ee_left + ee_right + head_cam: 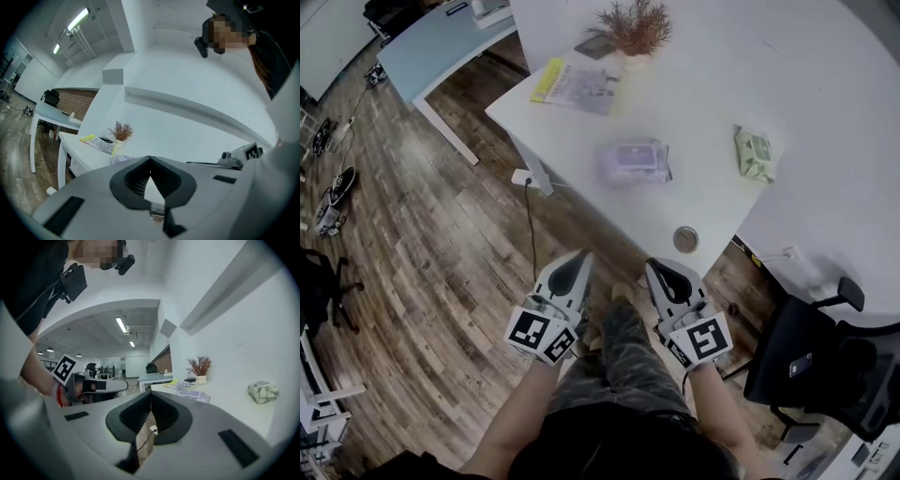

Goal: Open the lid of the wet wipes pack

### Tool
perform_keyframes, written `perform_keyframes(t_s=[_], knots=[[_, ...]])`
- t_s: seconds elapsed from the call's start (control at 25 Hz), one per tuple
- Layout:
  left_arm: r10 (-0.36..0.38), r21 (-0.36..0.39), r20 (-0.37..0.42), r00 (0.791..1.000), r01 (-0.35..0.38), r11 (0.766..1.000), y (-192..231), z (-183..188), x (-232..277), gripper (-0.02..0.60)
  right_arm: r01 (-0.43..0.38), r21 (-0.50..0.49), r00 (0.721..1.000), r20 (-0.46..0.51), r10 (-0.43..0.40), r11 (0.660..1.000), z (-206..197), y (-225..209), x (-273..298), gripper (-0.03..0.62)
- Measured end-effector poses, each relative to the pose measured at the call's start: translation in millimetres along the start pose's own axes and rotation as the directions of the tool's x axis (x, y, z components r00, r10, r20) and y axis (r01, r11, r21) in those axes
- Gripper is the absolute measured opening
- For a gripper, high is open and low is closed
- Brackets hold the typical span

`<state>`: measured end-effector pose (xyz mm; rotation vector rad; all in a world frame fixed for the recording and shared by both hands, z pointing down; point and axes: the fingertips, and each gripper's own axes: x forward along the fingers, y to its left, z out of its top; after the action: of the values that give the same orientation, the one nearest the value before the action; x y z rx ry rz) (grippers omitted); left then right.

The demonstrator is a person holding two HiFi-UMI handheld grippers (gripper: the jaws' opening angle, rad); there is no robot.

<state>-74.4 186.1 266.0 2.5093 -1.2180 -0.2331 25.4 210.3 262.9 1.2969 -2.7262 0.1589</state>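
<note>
A pale purple wet wipes pack [634,161] lies flat near the front of the white table [825,84], blurred in the head view. It also shows low and far off in the right gripper view [191,394]. Both grippers hang below the table's front edge, over the wooden floor and well short of the pack. My left gripper [578,256] is shut with nothing in it, its jaws meeting at the tip [150,160]. To its right, my right gripper [658,266] is likewise shut and empty [151,395].
A crumpled green pack [755,153] lies to the right of the purple one. A booklet with a yellow edge [577,86] and a dried plant in a small pot [633,28] sit at the back. A round grey cap [685,239] marks the table's front corner; a black chair [811,361] stands right.
</note>
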Motion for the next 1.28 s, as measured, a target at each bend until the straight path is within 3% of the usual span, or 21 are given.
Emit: perform_keyframes(t_s=[0.56,0.84,1.0,1.28], knots=[[0.061,-0.009,-0.009,0.998,-0.061,0.998,63,2,89,0.011,-0.065,-0.067,0.993,-0.102,0.058,0.996,-14,-78,77,0.020],[0.073,-0.001,-0.033,0.997,-0.073,0.997,87,-7,116,0.011,-0.099,-0.132,0.992,-0.093,0.087,0.986,-18,-105,110,0.020],[0.064,0.020,-0.064,0.996,-0.063,0.998,94,-15,129,0.012,-0.145,-0.215,0.985,-0.120,0.121,0.966,-20,-117,122,0.020],[0.015,0.067,-0.110,0.994,-0.008,0.998,96,-23,147,0.012,-0.244,-0.370,0.958,-0.234,0.164,0.896,-26,-136,137,0.041]])
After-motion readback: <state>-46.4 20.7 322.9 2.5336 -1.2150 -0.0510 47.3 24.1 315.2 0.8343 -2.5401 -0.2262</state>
